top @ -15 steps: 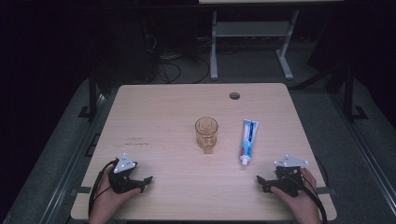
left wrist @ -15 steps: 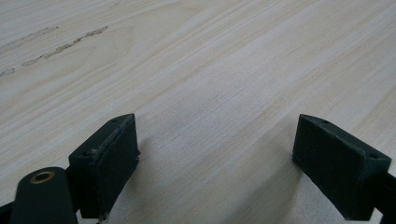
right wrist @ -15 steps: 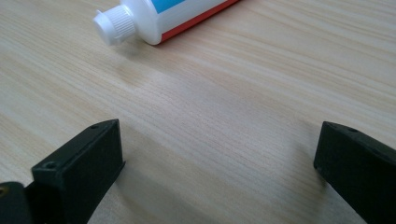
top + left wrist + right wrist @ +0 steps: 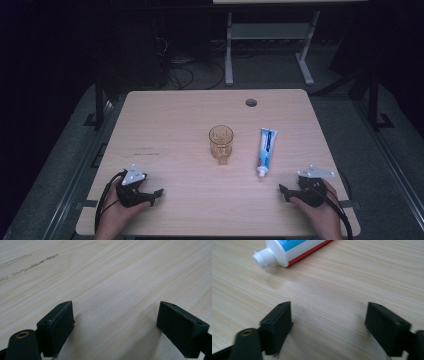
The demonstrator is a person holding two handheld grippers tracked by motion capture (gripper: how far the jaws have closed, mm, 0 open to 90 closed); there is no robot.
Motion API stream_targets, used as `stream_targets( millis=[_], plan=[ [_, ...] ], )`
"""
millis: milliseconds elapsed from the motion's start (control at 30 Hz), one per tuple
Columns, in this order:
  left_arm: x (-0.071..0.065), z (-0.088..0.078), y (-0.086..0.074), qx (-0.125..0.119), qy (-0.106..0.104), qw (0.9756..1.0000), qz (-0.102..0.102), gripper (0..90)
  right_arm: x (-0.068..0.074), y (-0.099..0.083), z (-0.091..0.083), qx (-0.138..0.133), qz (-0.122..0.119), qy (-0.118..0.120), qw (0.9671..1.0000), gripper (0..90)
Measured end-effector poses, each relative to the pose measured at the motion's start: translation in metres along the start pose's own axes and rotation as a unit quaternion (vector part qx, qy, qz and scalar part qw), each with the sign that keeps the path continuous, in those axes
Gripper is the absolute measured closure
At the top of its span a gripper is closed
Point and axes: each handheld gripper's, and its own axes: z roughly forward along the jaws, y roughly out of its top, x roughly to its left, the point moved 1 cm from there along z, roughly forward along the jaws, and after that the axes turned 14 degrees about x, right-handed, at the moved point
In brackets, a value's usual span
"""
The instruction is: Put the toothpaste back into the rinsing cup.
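A: Left gripper (image 4: pixel 156 192), right gripper (image 4: pixel 285 190)?
B: Both spread wide, holding nothing, low on table (image 4: pixel 170 115).
A: Toothpaste (image 4: pixel 266 150)?
B: Flat beside glass (image 4: pixel 221 142), cap (image 4: pixel 263 258) toward right gripper.

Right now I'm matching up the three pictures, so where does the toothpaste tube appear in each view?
High view: the toothpaste tube lies right of centre, right of the glass cup, cap toward the person.
Right gripper view: top left, white cap pointing left, beyond the open jaws.
Left gripper view: bare wood between open jaws.
Shared landmark: the light wooden table.
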Motion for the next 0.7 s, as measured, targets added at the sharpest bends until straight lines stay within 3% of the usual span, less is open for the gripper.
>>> stream_targets(
  millis=[100, 433, 700],
  plan=[
    [0.000, 0.000, 0.000, 0.000, 0.000, 1.0000, 0.000, 13.2, -0.001, 0.000, -0.004, -0.001, 0.007, 0.008, 0.9999, 34.2],
    [0.000, 0.000, 0.000, 0.000, 0.000, 1.0000, 0.000, 13.2, -0.003, 0.008, -0.009, -0.005, -0.004, 0.036, 0.9993, 66.6],
    [0.000, 0.000, 0.000, 0.000, 0.000, 1.0000, 0.000, 13.2, -0.002, 0.019, -0.013, -0.012, -0.012, 0.060, 0.9980, 87.9]
  ],
)
